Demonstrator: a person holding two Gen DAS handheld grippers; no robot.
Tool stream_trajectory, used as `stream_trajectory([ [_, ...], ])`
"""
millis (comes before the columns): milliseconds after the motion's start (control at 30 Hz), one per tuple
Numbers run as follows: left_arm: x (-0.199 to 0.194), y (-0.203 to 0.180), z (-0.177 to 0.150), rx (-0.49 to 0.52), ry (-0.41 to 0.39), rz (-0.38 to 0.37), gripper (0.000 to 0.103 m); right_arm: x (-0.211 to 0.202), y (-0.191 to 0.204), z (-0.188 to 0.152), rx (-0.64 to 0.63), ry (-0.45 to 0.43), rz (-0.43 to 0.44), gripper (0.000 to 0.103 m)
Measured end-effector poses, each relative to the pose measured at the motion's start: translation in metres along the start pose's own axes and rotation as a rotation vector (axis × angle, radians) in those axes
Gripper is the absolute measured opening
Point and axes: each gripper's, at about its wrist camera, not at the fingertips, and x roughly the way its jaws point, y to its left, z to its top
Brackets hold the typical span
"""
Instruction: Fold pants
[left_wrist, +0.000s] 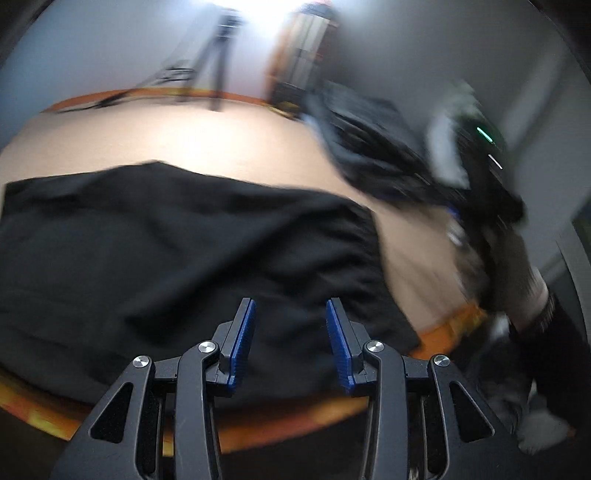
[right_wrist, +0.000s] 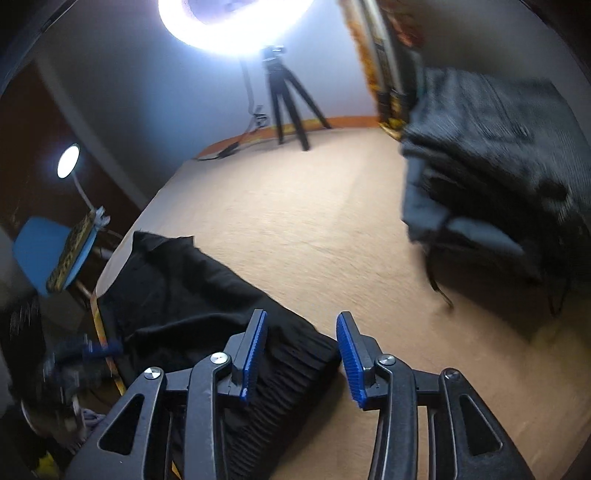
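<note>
- Hanging apart with nothing between its blue pads, the left claw (left_wrist: 290, 345) is hovering released over the black pants (left_wrist: 177, 254).
- Lying flat on the tan table (left_wrist: 229, 140), the pants are spreading ahead of and to the left of that claw.
- Standing released too, the right claw (right_wrist: 301, 356) is hovering above the gathered waistband (right_wrist: 288, 365), which is running under its left pad.
- Sitting well beyond, to the right, is a blurred pile of dark clothes (right_wrist: 495, 166).
- Standing farthest off is a tripod (right_wrist: 288, 99).
</note>
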Motion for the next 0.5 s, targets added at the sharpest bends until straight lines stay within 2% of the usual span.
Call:
stream_trajectory([
  [100, 0.005, -0.034, -0.014, 0.108, 0.023, -0.037, 0.038, 0.004, -0.012, -0.004, 0.03, 0.01, 0.02, 0.046],
  [233, 0.012, -0.066, -0.031, 0.227, 0.042, -0.05, 0.038, 0.015, -0.022, -0.008, 0.053, 0.03, 0.048, 0.048],
  [500, 0.032, -0.09, -0.041, 0.339, 0.07, -0.015, 0.038, 0.037, -0.025, -0.019, 0.045, 0.082, 0.079, 0.052],
])
